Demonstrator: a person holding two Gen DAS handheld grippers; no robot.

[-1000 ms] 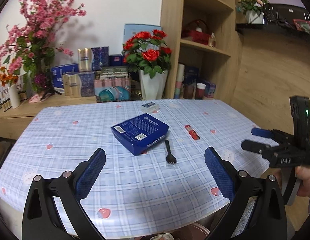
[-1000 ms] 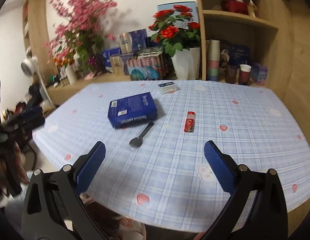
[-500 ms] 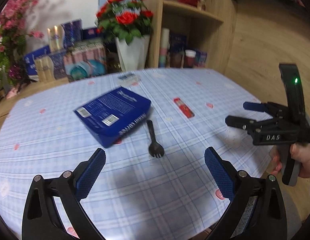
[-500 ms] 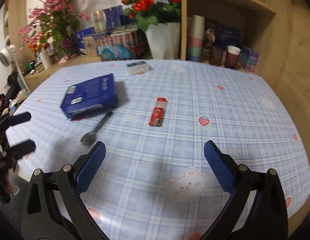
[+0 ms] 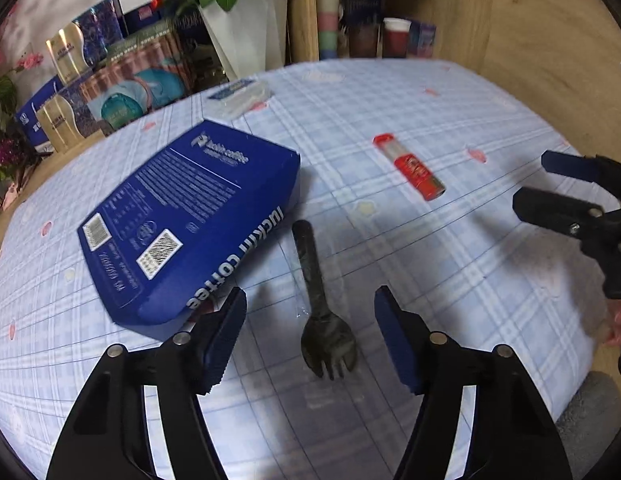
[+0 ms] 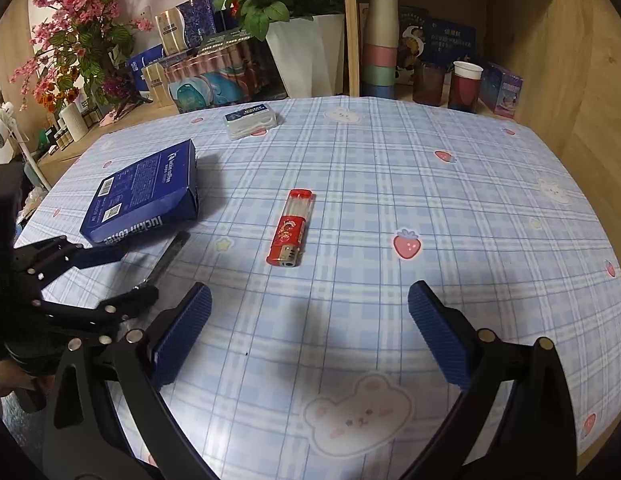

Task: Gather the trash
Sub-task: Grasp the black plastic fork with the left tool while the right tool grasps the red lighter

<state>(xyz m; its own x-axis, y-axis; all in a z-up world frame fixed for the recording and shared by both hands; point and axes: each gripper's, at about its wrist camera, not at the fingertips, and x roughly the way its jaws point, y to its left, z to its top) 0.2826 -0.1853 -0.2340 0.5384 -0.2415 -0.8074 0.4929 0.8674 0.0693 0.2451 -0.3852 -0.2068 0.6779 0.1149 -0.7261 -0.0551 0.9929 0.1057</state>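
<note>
A black plastic fork (image 5: 322, 300) lies on the blue checked tablecloth (image 5: 450, 120), tines toward me. My left gripper (image 5: 310, 336) is open and low over the table, its fingers either side of the fork's head. A blue coffee box (image 5: 190, 216) lies just left of the fork. A red lighter (image 5: 410, 168) lies further right. In the right wrist view the lighter (image 6: 292, 228) lies ahead of my open, empty right gripper (image 6: 310, 336); the box (image 6: 146, 192) and fork handle (image 6: 168, 256) are to its left, with the left gripper (image 6: 106, 276) over the fork.
A small white and blue case (image 6: 250, 120) lies at the table's far side. A white vase of red roses (image 6: 306, 48), stacked cups (image 6: 378, 52) and boxes stand behind the table. A wooden shelf wall (image 6: 570, 60) bounds the right.
Both grippers have moved forward and down over the table. The left gripper now straddles the fork's head and its fingers have narrowed. The right gripper has closed in toward the lighter.
</note>
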